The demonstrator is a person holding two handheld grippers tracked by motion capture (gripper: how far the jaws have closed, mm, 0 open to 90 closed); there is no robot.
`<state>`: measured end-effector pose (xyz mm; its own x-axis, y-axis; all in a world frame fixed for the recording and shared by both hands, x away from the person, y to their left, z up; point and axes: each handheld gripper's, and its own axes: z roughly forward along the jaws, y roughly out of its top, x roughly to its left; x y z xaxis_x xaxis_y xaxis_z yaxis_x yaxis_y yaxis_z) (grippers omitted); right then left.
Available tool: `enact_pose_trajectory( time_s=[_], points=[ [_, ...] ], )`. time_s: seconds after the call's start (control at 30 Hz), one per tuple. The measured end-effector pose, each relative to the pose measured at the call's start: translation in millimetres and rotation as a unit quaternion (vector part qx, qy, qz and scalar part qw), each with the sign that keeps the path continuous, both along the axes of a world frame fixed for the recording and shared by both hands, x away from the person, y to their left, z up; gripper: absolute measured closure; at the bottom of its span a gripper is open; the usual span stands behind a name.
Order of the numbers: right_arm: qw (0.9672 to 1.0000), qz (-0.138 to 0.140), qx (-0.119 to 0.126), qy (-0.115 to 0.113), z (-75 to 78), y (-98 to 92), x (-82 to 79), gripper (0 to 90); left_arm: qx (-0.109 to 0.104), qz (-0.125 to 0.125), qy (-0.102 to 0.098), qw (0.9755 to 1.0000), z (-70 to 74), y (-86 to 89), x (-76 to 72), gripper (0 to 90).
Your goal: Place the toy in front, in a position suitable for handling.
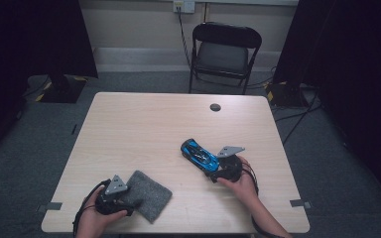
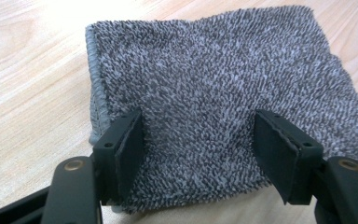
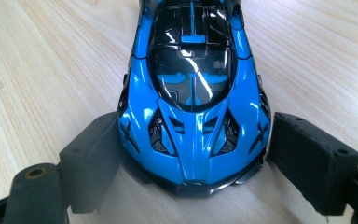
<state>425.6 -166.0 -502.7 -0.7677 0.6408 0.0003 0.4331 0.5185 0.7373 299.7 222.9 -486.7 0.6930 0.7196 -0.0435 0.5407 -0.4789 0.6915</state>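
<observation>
A grey shaggy cloth (image 1: 150,195) (image 2: 205,70) lies flat near the table's front left edge. My left gripper (image 1: 128,198) (image 2: 198,135) rests over the cloth's near end with its jaws apart; the pile lies under and between them, and the pads (image 2: 131,144) do not squeeze it. A glossy blue and black toy car (image 1: 200,154) (image 3: 193,116) stands on its wheels right of centre. My right gripper (image 1: 212,167) (image 3: 196,142) holds one end of the car, a pad (image 3: 93,158) pressed against each side.
The light wooden table (image 1: 144,124) has a round cable hole (image 1: 215,107) near its far edge. A black folding chair (image 1: 223,52) stands behind the table. Tape marks (image 1: 53,206) sit at the front corners. Cables lie on the floor at the right.
</observation>
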Motion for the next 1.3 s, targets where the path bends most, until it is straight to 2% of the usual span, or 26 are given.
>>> enact_pose_trajectory(
  time_s=[0.1,0.2,0.23,0.33,0.37,0.43,0.47,0.5,0.53,0.67,0.7,0.73,0.8,0.9,1.0,1.1,1.23,1.3],
  points=[
    [1.0000,0.000,0.000,0.000,0.0,0.0,0.0,17.3,0.017,-0.008,-0.005,0.9998,-0.6,-3.9,0.2,35.4],
    [1.0000,-0.001,0.000,-0.001,0.0,0.1,-0.1,17.5,0.027,-0.011,0.005,0.9996,1.7,-6.3,1.7,42.0],
    [1.0000,-0.001,0.000,-0.001,0.0,0.1,-0.1,17.5,0.022,-0.010,0.013,0.9996,1.8,-6.8,1.8,42.0],
    [1.0000,-0.001,0.000,-0.001,0.0,0.1,-0.1,17.5,0.008,-0.012,0.027,0.9995,2.6,-5.8,2.1,57.5],
    [1.0000,-0.001,0.000,-0.001,0.0,0.1,-0.1,17.5,0.005,-0.012,0.029,0.9995,2.8,-5.4,2.2,57.5],
    [1.0000,-0.001,0.000,-0.001,0.0,0.1,-0.1,17.7,-0.005,-0.003,0.041,0.9991,3.3,-5.6,2.0,65.0],
    [1.0000,0.000,0.001,-0.001,0.0,0.0,-0.1,19.0,-0.013,0.011,0.052,0.9985,4.0,-5.6,2.6,68.3],
    [1.0000,0.002,0.002,-0.002,0.0,0.1,-0.1,21.0,-0.013,0.011,0.052,0.9985,4.0,-5.6,2.6,69.3],
    [1.0000,0.006,0.003,-0.003,0.2,0.3,-0.2,22.4,-0.024,0.022,0.066,0.9973,4.9,-4.6,3.8,70.3],
    [1.0000,0.007,0.004,-0.003,0.3,0.5,-0.3,22.9,-0.035,0.032,0.080,0.9957,7.6,-4.1,4.7,72.7],
    [1.0000,0.007,0.004,-0.003,0.3,0.5,-0.3,22.9,-0.043,0.036,0.083,0.9950,9.1,-3.9,5.2,72.7],
    [1.0000,0.007,0.005,-0.003,0.3,0.5,-0.3,22.9,-0.059,0.043,0.078,0.9943,12.7,-3.7,5.6,73.5],
    [1.0000,0.007,0.005,-0.003,0.3,0.4,-0.3,23.0,-0.064,0.044,0.075,0.9941,14.7,-3.4,5.5,73.7],
    [1.0000,0.008,0.005,-0.003,0.3,0.3,-0.3,23.3,-0.086,0.053,0.066,0.9927,20.7,-3.2,5.1,74.5],
    [0.9999,0.008,0.005,-0.003,0.3,0.3,-0.3,23.4,-0.105,0.067,0.049,0.9910,27.4,0.7,7.9,74.6],
    [0.9999,0.008,0.005,-0.003,0.3,0.2,-0.3,23.4,-0.107,0.073,0.040,0.9908,29.6,2.1,10.5,74.7],
    [0.9999,0.008,0.005,-0.003,0.3,0.3,-0.4,23.7,-0.121,0.076,0.044,0.9887,32.2,0.2,14.8,74.6],
    [1.0000,0.008,0.005,-0.003,0.3,0.3,-0.4,23.7,-0.122,0.074,0.043,0.9888,34.1,-3.9,16.8,74.5]
  ],
)
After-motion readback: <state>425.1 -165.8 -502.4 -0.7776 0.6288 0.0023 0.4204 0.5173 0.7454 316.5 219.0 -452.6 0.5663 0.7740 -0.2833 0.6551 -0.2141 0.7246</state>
